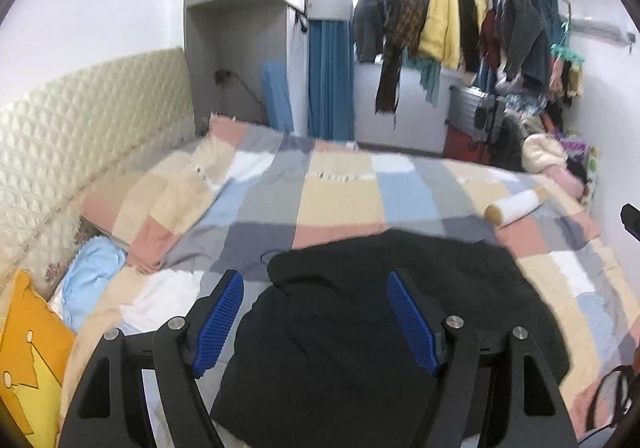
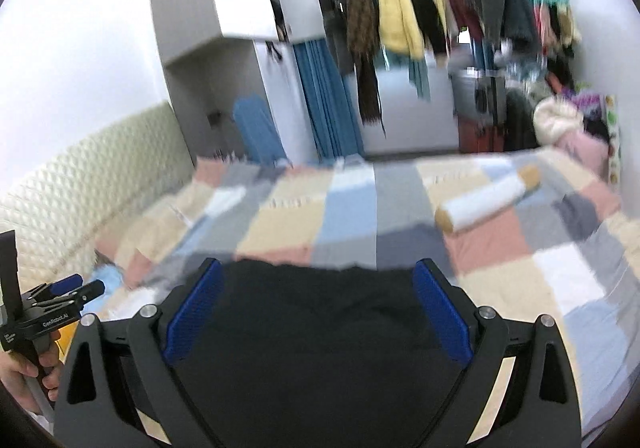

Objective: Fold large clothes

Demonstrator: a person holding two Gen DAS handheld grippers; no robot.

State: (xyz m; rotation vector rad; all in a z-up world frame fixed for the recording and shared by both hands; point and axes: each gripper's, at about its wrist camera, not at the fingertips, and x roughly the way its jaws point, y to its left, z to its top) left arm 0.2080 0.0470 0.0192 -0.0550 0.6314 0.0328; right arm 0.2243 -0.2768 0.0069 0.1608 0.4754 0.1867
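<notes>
Lying on the checked bed cover (image 1: 340,192), the dark garment (image 1: 384,328) looked soft, limp and light, best taken at an edge or corner. It sat below both spread, empty tongs: the left tongs (image 1: 316,322) and the right tongs (image 2: 316,312).

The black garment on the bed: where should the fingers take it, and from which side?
Probably at the far edge of the black garment, near its two outer corners, coming down from above. It lies heaped on the patchwork bedspread, so the edge is the thin part to pinch. Both the left gripper and right gripper are open and above it.
</notes>
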